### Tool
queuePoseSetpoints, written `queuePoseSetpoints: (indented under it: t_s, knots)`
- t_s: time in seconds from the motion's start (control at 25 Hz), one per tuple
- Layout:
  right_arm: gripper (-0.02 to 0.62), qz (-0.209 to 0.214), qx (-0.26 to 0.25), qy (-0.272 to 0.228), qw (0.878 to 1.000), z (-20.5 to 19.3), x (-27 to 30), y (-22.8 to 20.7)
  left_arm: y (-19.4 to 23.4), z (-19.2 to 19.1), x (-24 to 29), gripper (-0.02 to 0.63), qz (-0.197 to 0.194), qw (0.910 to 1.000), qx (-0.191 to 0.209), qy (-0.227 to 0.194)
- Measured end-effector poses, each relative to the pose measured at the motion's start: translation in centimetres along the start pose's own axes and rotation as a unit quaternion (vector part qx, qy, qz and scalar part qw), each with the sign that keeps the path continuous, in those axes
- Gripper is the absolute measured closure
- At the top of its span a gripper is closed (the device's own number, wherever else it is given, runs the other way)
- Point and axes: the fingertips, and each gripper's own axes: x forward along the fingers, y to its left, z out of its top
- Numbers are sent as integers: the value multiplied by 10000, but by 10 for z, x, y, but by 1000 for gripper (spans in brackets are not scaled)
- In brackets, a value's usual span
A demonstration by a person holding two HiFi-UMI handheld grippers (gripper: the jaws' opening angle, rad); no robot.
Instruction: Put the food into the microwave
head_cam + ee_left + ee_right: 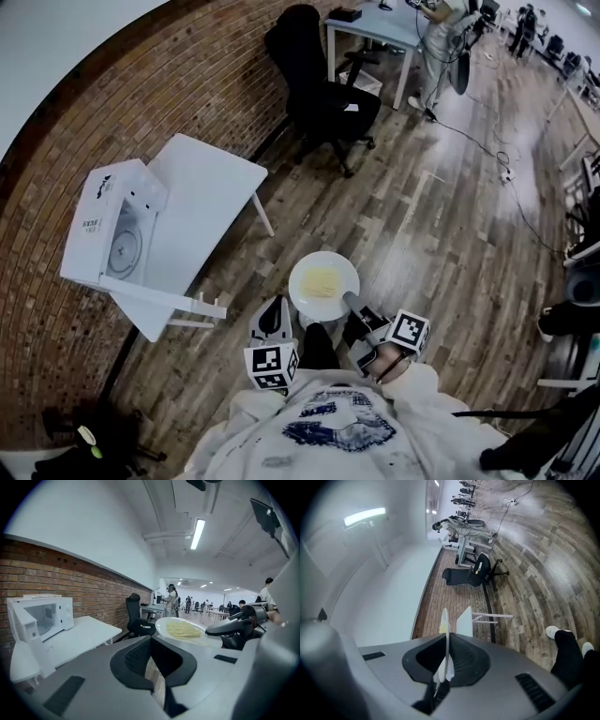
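Right gripper view: the right gripper (446, 645) is pinching the rim of the white plate (445, 634), which is showing edge-on between its jaws.
Plate position: in the head view the plate (323, 286) is hanging roughly level in front of the person, over the wooden floor (422, 225), with this one rim grip carrying it. It is well apart from the worktop (211, 187).
Food: a flat yellow heap (322, 279), perhaps noodles, is lying in the middle of the plate.
Left gripper: the left gripper (151, 641) is holding its jaws pressed together at the tips with nothing between them. It is hovering just beside the plate's left edge without touching it.
Handling: the plate is looking stiff, glazed and breakable, so probably slippery in the pads. Held by one edge, it is likely levering downward. The food looks loose and would be sliding if the plate tips. The bare rim is the place to grip, and the opposite rim is offering a second hold.
Microwave: the microwave (112, 234) is sitting at the near end of the white worktop by the brick wall (187, 75). Its door (164, 298) is standing open and the cavity is looking empty.
Beyond: a black office chair (319, 89) is standing past the worktop.
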Motion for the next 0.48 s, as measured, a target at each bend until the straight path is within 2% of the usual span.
queuePoseSetpoints:
  t_s: [0.28,0.48]
  knots:
    - [571,41,-20,330,9994,31,94,19,59,33,67,598,315,9993,-211,-23]
    - [571,62,-147,691,9975,41,169,34,112,58,103,598,733,9968,-307,-72]
